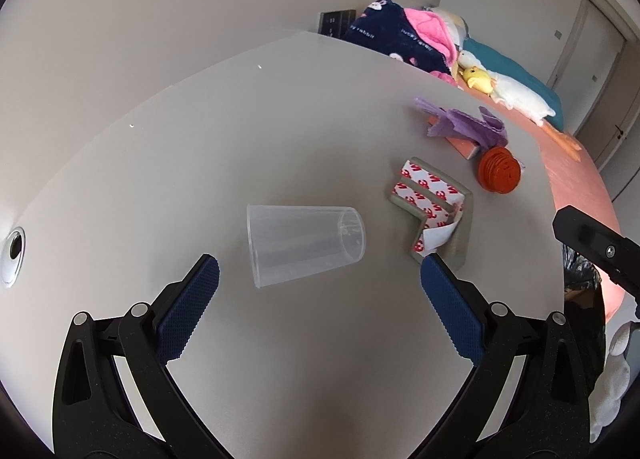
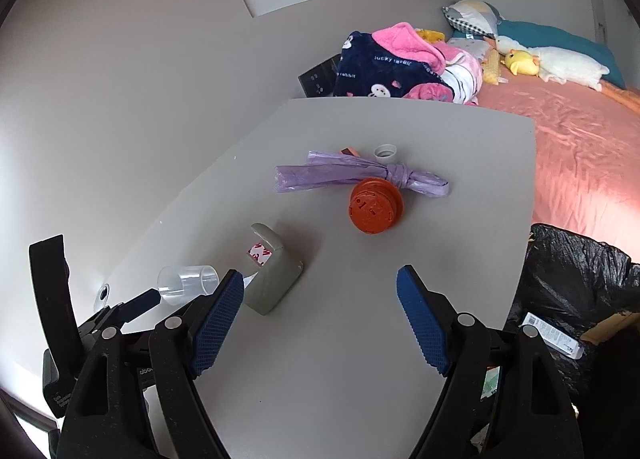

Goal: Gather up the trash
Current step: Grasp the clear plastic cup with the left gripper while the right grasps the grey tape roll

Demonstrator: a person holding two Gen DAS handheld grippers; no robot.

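Blue pads: both grippers carry textured blue pads on black fingers.
Left gripper (image 1: pixel 320 271): jaws spread wide, nothing between the pads; it hangs over the table, aimed down at the cup.
Right gripper (image 2: pixel 320 283): jaws spread wide, released, empty; it hangs over bare table short of the orange spool.
Cup (image 1: pixel 306 245): clear plastic, on its side just ahead of the left pads, mouth toward the left of that view, not touched.
Grey bracket (image 1: pixel 436 215): L-shaped, red-and-white tape on it, just beside the cup.
Orange spool (image 2: pixel 375 206): on the table, touching the purple bag.
Purple bag (image 2: pixel 356 175): knotted, lying flat behind the spool.
White cap (image 2: pixel 386 153): beyond the bag.
Table (image 2: pixel 360 339): grey, against the wall.
Bin bag (image 2: pixel 576 279): black, open, beside the table's right edge.
Bed (image 2: pixel 580 131): pink sheet, blanket and soft toys, behind the table.
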